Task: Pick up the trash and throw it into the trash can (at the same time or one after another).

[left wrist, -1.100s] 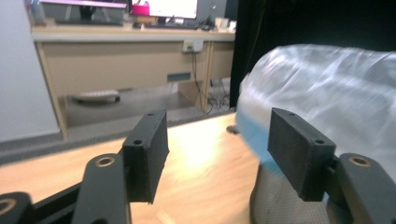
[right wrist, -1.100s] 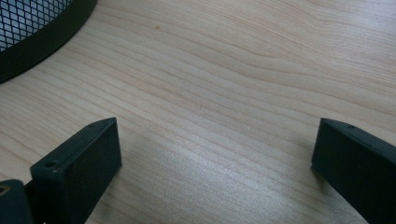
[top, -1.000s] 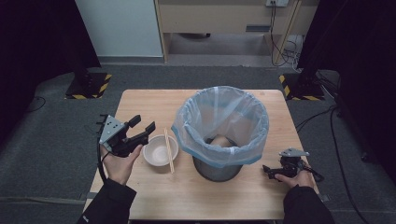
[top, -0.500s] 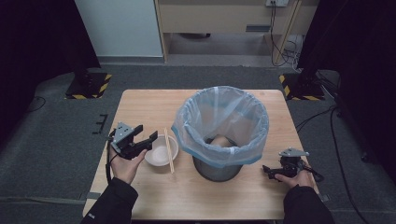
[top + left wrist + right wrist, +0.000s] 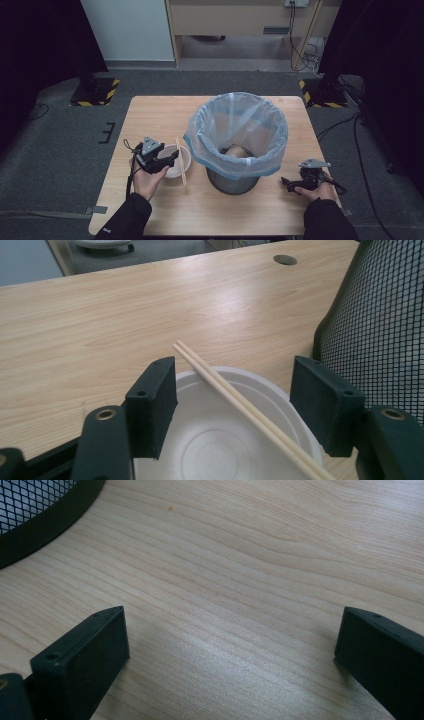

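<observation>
White and thin-walled, the round disposable bowl [image 5: 177, 161] at nine o'clock of the lined mesh wastebasket [image 5: 235, 140] looks light and crushable, with loose wooden chopsticks [image 5: 240, 407] across it. Your left gripper [image 5: 235, 405] gapes empty around its rim; take the rim gently. Your right gripper [image 5: 230, 655] stands wide, empty.

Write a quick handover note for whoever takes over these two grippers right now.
Left tongs: open, straddling the white bowl, not gripping it.
Right tongs: open over bare table, right of the bin.
A pair of chopsticks lies across the bowl, beside the bag-lined mesh bin.
Done: something is already inside the bin.
Left: probably grip the bowl or chopsticks and bin them.
</observation>
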Demonstrator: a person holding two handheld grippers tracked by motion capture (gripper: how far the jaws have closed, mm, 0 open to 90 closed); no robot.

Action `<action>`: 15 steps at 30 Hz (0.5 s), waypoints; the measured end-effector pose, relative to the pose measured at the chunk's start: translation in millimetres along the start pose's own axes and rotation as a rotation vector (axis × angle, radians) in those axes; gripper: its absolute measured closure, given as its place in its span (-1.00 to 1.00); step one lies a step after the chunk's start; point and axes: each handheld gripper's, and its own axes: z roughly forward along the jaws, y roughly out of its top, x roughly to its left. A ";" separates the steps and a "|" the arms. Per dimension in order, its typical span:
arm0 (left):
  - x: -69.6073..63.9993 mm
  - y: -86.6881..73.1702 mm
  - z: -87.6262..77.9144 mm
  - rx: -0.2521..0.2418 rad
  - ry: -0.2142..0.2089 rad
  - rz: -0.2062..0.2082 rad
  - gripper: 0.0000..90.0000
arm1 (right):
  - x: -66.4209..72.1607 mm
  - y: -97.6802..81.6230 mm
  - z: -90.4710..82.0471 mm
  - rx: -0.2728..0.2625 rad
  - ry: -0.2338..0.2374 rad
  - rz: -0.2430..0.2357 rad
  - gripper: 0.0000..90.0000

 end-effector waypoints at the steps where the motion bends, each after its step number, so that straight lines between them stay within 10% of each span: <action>1: -0.8 -1.7 2.4 0.002 -0.005 -0.005 -0.21 | 0.0 0.0 0.0 0.000 0.000 0.000 -0.97; 15: -13.0 -14.5 29.5 0.114 -0.033 0.007 -0.14 | 0.0 0.0 0.0 0.000 0.000 0.000 -0.97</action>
